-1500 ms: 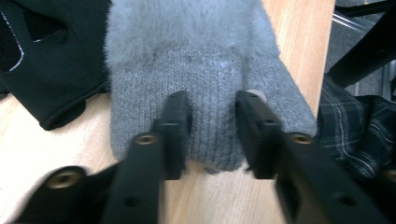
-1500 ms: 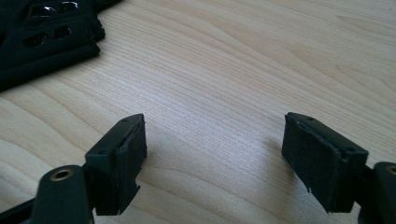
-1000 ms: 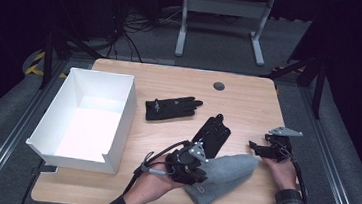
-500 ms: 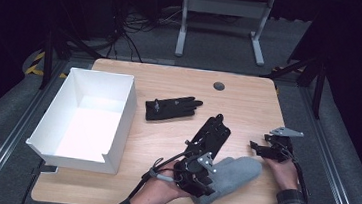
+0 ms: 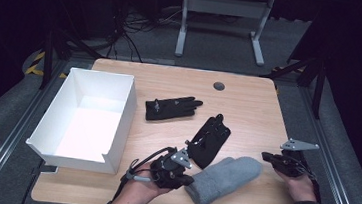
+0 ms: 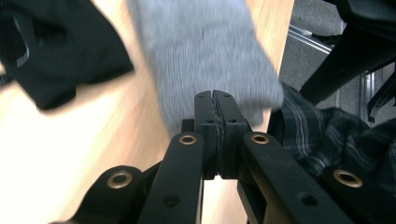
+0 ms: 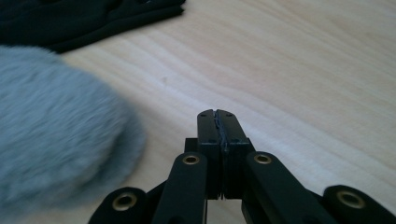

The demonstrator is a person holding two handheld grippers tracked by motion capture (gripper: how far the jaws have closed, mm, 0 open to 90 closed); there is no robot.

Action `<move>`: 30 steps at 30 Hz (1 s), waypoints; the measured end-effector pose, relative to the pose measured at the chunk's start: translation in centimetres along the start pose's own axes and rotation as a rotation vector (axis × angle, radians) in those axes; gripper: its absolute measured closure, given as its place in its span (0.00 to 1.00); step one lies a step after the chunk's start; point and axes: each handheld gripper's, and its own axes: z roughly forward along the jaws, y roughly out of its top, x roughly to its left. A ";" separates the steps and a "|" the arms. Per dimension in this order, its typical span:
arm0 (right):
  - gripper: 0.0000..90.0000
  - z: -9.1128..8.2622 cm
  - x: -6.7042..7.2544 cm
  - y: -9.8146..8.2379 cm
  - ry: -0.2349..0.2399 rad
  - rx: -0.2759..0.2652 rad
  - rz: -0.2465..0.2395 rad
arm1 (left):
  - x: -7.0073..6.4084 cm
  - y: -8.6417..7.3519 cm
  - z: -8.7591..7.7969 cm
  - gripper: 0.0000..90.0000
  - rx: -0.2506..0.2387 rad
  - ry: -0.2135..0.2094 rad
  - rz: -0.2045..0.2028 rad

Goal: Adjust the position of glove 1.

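A grey fleece mitten [image 5: 227, 177] lies near the table's front edge, cuff end toward my left gripper [image 5: 189, 180]. That gripper [image 6: 215, 95] is shut, its tips right at the mitten's [image 6: 205, 46] cuff edge, and I see no cloth between the jaws. My right gripper [image 5: 266, 156] rests just right of the mitten's rounded tip. It [image 7: 216, 114] is shut with nothing in it, low over bare wood, with the mitten [image 7: 51, 126] to its left. Two black gloves [image 5: 171, 108] [image 5: 209, 140] lie mid-table.
An open white box [image 5: 122, 116] stands at the table's left side. The wooden table [image 5: 248, 108] has a round cable hole [image 5: 218, 86] at the back. One black glove [image 6: 56, 51] overlaps the mitten's upper left edge.
The left gripper pushed right toward the mitten's cuff, then drew back left a little. The mitten barely shifted. The right gripper stayed in place.
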 end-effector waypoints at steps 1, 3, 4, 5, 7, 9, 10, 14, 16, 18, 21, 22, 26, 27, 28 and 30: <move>1.00 -0.1 0.3 -0.1 0.010 0.005 -0.009 | -0.1 -0.5 0.0 1.00 0.003 -0.002 -0.015; 1.00 -0.1 0.9 -0.2 0.024 0.015 -0.024 | -0.3 -1.3 0.3 1.00 0.009 -0.009 -0.027; 1.00 -0.1 1.2 -0.3 0.026 0.022 -0.028 | -0.5 -1.7 0.7 1.00 0.017 -0.010 -0.034; 1.00 0.0 1.3 -0.3 0.030 0.029 -0.039 | -0.5 -1.9 1.0 1.00 0.015 -0.015 -0.028; 1.00 0.1 1.5 -0.4 0.036 0.036 -0.042 | -0.8 -2.3 2.1 1.00 0.050 -0.033 -0.025; 1.00 0.1 1.5 -0.5 0.040 0.043 -0.045 | -1.1 -2.4 3.4 0.99 0.075 -0.041 -0.023; 1.00 0.2 1.6 -0.6 0.040 0.046 -0.047 | -1.2 -2.4 4.0 0.99 0.078 -0.049 -0.016; 1.00 0.2 1.7 -0.8 0.055 0.051 -0.048 | -1.2 -1.9 5.0 0.99 0.095 -0.023 0.003; 1.00 0.1 1.9 -0.9 0.078 0.053 -0.054 | -1.0 -1.7 5.2 0.99 0.088 -0.020 -0.004; 1.00 0.3 2.2 -0.9 0.104 0.054 -0.063 | -0.8 -1.7 5.1 0.99 0.085 -0.010 -0.002; 1.00 0.4 2.5 -0.8 0.118 0.060 -0.075 | -0.6 -1.8 4.9 0.99 0.082 -0.003 -0.013; 1.00 0.5 2.8 -0.8 0.127 0.058 -0.089 | -0.4 -1.9 4.8 0.99 0.080 0.003 -0.018; 1.00 0.5 3.1 -0.6 0.147 0.050 -0.089 | 0.2 -2.5 4.1 0.99 0.073 0.016 -0.036; 1.00 0.6 3.2 -0.5 0.151 0.049 -0.089 | 0.3 -2.7 4.0 0.99 0.070 0.021 -0.047; 1.00 0.7 3.4 -0.4 0.159 0.049 -0.092 | 0.5 -2.9 3.8 0.99 0.071 0.021 -0.054; 1.00 1.0 3.8 -0.2 0.164 0.045 -0.103 | 0.7 -3.3 3.5 0.99 0.068 0.027 -0.068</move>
